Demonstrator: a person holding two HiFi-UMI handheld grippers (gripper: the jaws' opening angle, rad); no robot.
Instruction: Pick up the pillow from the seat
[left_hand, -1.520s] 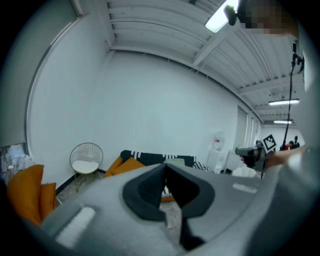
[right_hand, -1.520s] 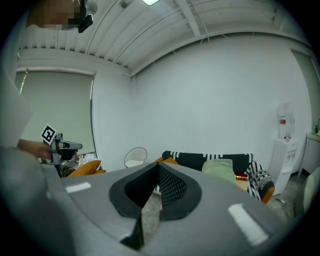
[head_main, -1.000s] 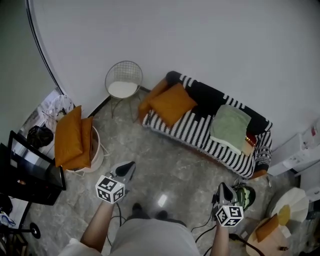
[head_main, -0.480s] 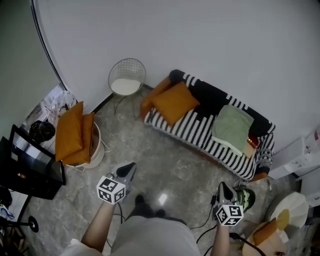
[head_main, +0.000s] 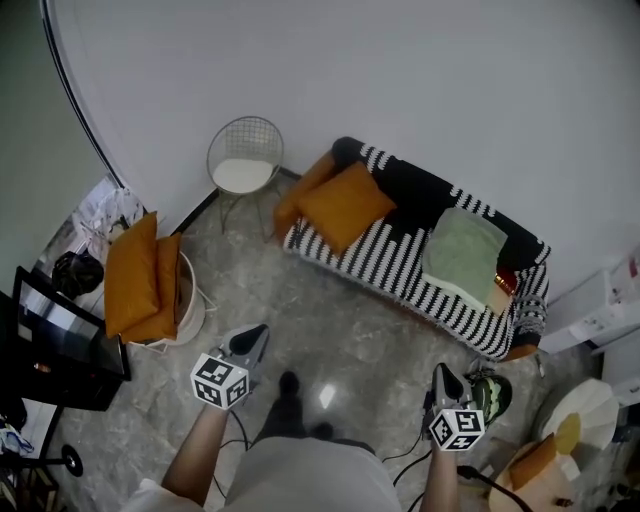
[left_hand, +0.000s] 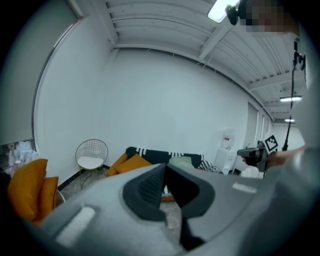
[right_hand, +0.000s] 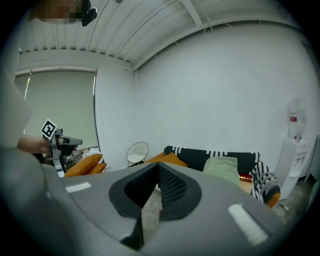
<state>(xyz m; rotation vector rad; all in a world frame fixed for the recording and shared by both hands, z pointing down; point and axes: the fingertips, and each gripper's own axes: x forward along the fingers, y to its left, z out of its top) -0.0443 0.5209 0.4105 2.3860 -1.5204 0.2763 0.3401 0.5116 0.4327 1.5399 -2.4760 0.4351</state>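
An orange pillow (head_main: 345, 205) leans on the left end of a black-and-white striped sofa (head_main: 400, 262), with a pale green pillow (head_main: 463, 253) further right on the seat. Both show small in the left gripper view, the orange pillow (left_hand: 131, 163) beside the green pillow (left_hand: 181, 161), and in the right gripper view as the orange pillow (right_hand: 170, 159) and green pillow (right_hand: 223, 166). My left gripper (head_main: 255, 335) and right gripper (head_main: 441, 377) are both shut and hold nothing, well short of the sofa, over the grey floor.
A white wire chair (head_main: 244, 165) stands left of the sofa. A round white basket (head_main: 190, 305) with orange cushions (head_main: 140, 275) sits at far left, beside a dark monitor (head_main: 55, 340). A round stool with an orange item (head_main: 545, 455) is at bottom right. White cabinet (head_main: 600, 305) at right.
Both grippers edged slightly forward and down, staying shut. The person's foot has stepped forward between them, and the view has shifted a little.
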